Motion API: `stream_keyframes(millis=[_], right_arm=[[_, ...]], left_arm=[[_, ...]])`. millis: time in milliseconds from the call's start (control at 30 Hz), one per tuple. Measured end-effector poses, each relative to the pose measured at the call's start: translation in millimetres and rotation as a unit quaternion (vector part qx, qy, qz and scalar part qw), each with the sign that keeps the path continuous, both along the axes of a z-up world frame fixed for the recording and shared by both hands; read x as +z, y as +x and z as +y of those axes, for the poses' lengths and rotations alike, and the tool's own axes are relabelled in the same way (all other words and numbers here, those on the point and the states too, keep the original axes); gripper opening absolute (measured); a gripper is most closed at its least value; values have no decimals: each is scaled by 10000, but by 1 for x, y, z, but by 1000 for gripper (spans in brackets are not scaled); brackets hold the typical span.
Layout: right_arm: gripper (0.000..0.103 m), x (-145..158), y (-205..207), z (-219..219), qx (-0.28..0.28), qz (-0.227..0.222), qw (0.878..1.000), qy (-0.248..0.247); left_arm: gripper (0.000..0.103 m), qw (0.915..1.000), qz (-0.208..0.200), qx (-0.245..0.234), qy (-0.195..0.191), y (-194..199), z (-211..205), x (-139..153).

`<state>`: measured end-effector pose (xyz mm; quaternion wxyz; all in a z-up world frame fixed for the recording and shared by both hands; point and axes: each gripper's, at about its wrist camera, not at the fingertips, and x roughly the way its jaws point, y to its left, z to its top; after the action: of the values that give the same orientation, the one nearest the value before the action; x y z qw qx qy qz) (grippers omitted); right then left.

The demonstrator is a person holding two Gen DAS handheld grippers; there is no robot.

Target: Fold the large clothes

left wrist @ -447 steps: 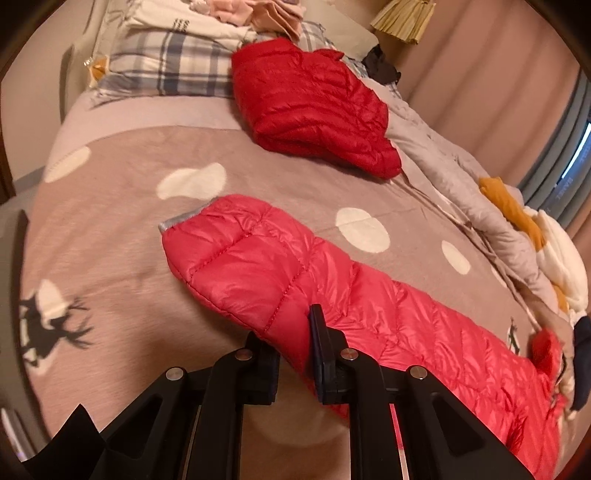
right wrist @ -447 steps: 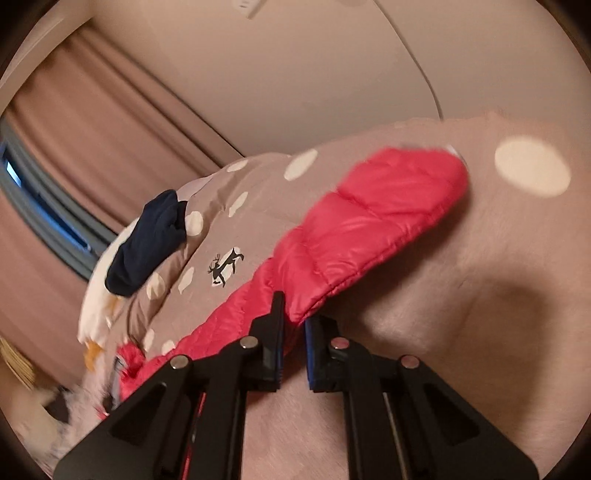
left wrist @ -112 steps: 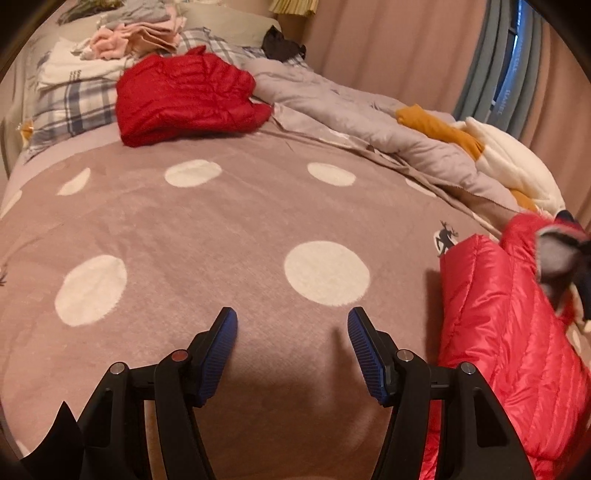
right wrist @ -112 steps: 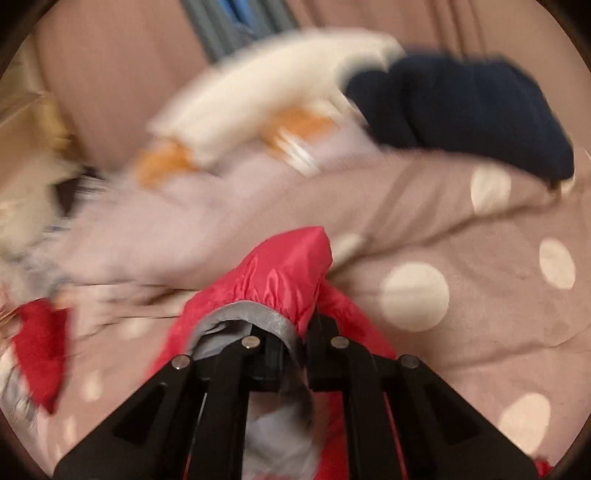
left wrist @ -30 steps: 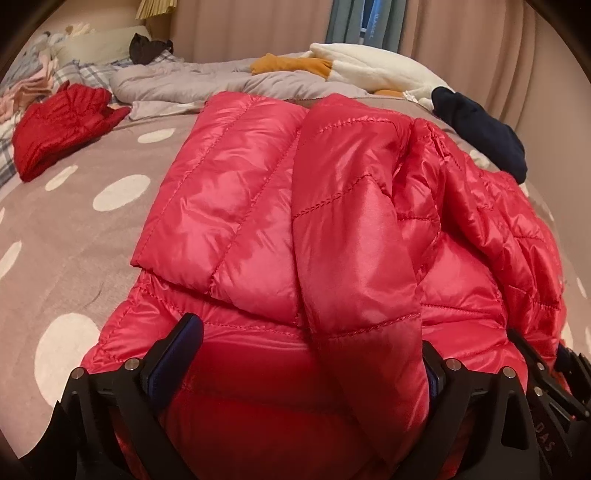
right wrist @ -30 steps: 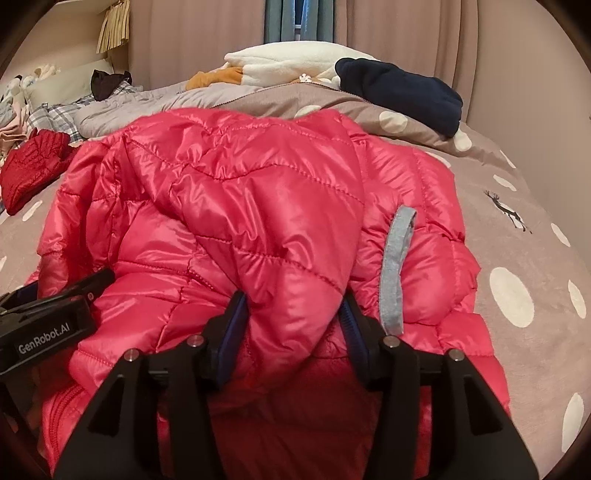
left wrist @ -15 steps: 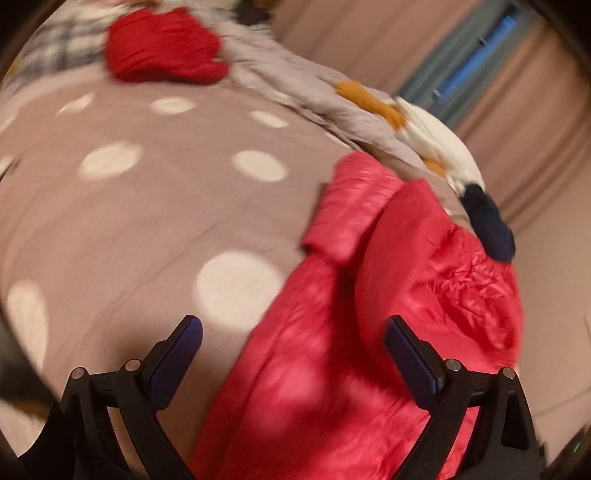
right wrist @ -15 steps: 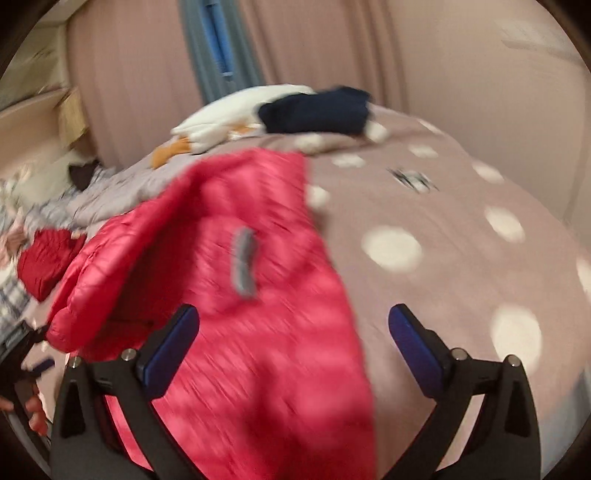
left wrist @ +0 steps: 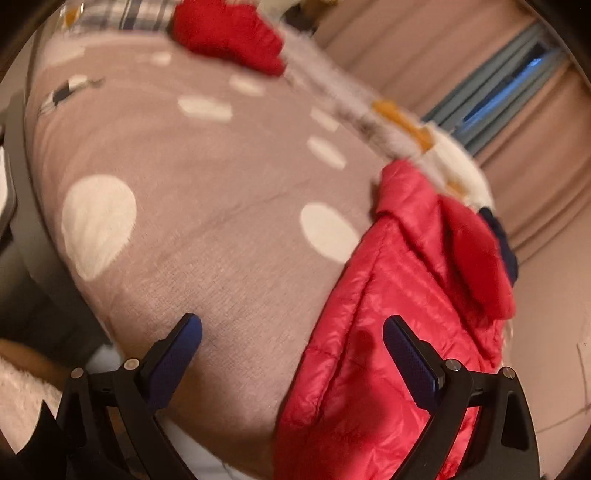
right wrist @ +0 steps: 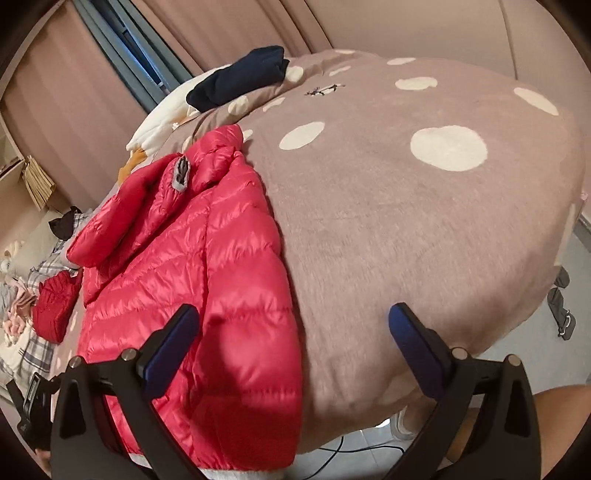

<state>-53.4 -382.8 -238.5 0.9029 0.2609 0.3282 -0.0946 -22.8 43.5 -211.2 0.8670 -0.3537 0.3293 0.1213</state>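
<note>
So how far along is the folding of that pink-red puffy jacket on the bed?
Partly done. The jacket lies on the blanket with a sleeve folded across it. Nothing is in hand: the left gripper and right gripper both hover open. Left to do, probably: folding it shorter, since it looks long, its hem overhanging the bed's edge.

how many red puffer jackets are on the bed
2: a bright red quilted puffer jacket lying near the bed's foot edge, and a darker red folded puffer jacket far off by the plaid pillows. Others may be hidden.

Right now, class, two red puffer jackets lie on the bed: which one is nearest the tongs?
The glossy red jacket spread flat just ahead of both open tongs; the darker red jacket lies bunched far off by the plaid pillows.
</note>
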Motion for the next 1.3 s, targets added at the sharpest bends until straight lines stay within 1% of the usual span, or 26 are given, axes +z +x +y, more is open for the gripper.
stream_keyframes(millis=[33,100,167,200,233,267,300,333,367,400,467,533,567,600,633,667,733,767,833,933,967,1033,1100,1133,1167,1300], right_arm=[[103,-1,0,3,-8,-9,10000,37],[103,-4,-3,11,9,-63,9998,182],[103,-7,-11,26,74,-149,9990,421],[103,-9,-15,31,97,-151,9985,511],[103,-12,-18,40,160,-125,9972,714],[103,-15,-19,46,244,-123,9951,950],[103,-20,-21,52,357,-126,9909,1290],[101,-26,-23,58,465,-146,9838,1726],[100,-30,-22,63,600,-248,9745,2147],[100,-29,-20,69,726,-342,9695,2318],[96,-16,-16,79,873,-563,9700,2196],[97,-3,-15,85,898,-784,9733,1960],[97,1,-14,86,896,-864,9740,1891],[97,5,-12,87,907,-916,9743,1845],[97,5,-9,87,900,-888,9753,1813],[96,2,-5,86,878,-788,9760,1829],[95,-8,-2,84,855,-632,9746,1970],[92,-12,-1,81,826,-558,9747,1999],[88,-17,1,75,787,-471,9769,1928],[88,-11,-1,70,788,-512,9783,1846],[88,-9,-3,69,747,-513,9795,1798],[88,-5,-4,65,646,-521,9830,1638],[88,-6,-3,60,615,-529,9836,1610],[88,-7,-3,59,615,-523,9829,1653],[88,-8,-3,58,608,-518,9827,1673],[90,-7,-3,61,649,-513,9845,1546]], left_arm=[[97,10000,41,-65,59,0,-4,1],[97,9990,81,-433,-35,4,-17,-1],[97,9978,-32,-657,-129,-1,-32,-1],[97,9962,-113,-812,-300,-5,-40,-2],[97,9939,-170,-950,-530,-5,-43,-3],[97,9886,-260,-1123,-972,-7,-48,-5],[97,9829,-344,-1250,-1307,-8,-52,-6],[97,9758,-428,-1371,-1649,-8,-55,-6],[97,9707,-487,-1448,-1853,-6,-58,-3],[97,9667,-530,-1551,-1965,-3,-61,1],[97,9523,-808,-1870,-2272,0,-64,12],[97,9372,-1108,-2048,-2595,-1,-62,17],[97,9310,-1163,-2051,-2786,-1,-61,15],[97,9343,-1077,-1930,-2798,-2,-58,12],[97,9468,-874,-1679,-2602,-3,-54,9],[97,9609,-695,-1434,-2264,-4,-49,7],[97,9812,-409,-1046,-1570,-5,-40,2],[97,9841,-380,-955,-1449,-6,-36,0],[97,9806,-527,-978,-1614,-9,-29,-7],[97,9810,-636,-997,-1537,-16,-34,-10],[97,9792,-630,-1044,-1624,-20,-40,-12],[97,9679,-631,-1275,-2070,-25,-51,-20],[97,9505,-604,-1618,-2581,-23,-67,-26],[97,9467,-584,-1724,-2656,-19,-74,-27],[97,9434,-601,-1827,-2704,-16,-81,-25],[97,9418,-867,-1963,-2589,-6,-94,-7]])
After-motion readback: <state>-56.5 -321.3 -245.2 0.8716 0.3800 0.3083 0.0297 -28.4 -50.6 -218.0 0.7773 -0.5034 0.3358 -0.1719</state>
